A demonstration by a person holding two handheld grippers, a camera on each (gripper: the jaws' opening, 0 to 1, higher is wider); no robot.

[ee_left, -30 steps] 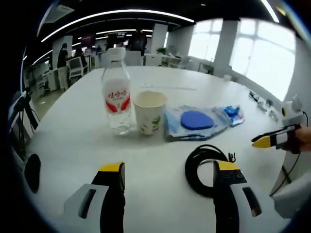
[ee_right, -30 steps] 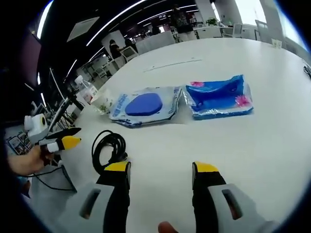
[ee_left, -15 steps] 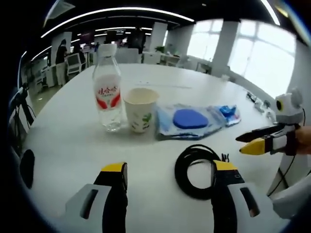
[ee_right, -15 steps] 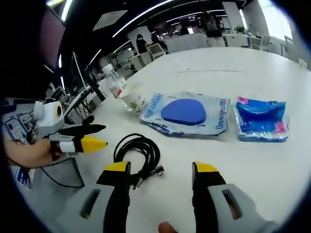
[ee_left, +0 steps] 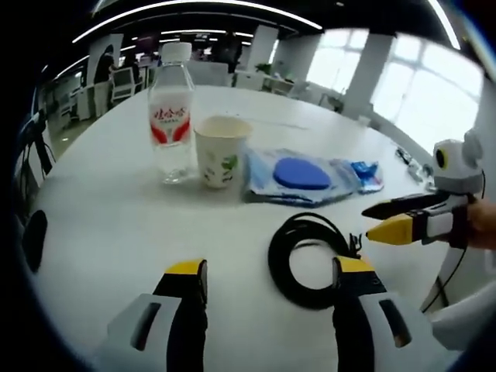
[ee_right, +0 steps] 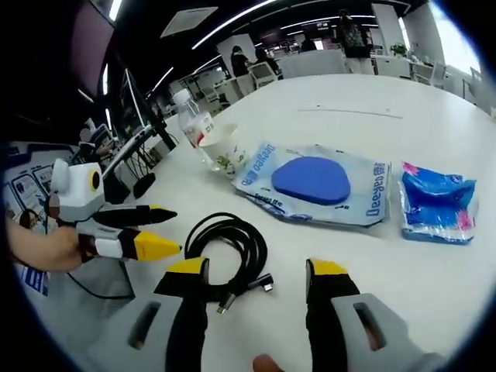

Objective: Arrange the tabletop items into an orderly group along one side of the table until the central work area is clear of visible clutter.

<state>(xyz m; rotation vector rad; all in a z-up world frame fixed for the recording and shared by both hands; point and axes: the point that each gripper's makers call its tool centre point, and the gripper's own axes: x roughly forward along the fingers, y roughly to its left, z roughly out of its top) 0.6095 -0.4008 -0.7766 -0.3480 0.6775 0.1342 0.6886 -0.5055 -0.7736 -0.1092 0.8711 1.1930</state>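
Approach toward the coiled black cable [ee_left: 310, 260] is shown, both grippers [ee_left: 263, 279] [ee_right: 252, 279] having drawn nearer over the last second. Fingers of both are held open and empty, so the cable is judged next for tidying on the bench [ee_left: 116, 209].

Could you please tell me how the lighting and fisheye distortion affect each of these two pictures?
Left gripper view: bright windows at upper right wash out, the white table edge bows, and the water bottle leans with the curvature. Right gripper view: darker at left, ceiling light strips curve, the black cable stays sharp.
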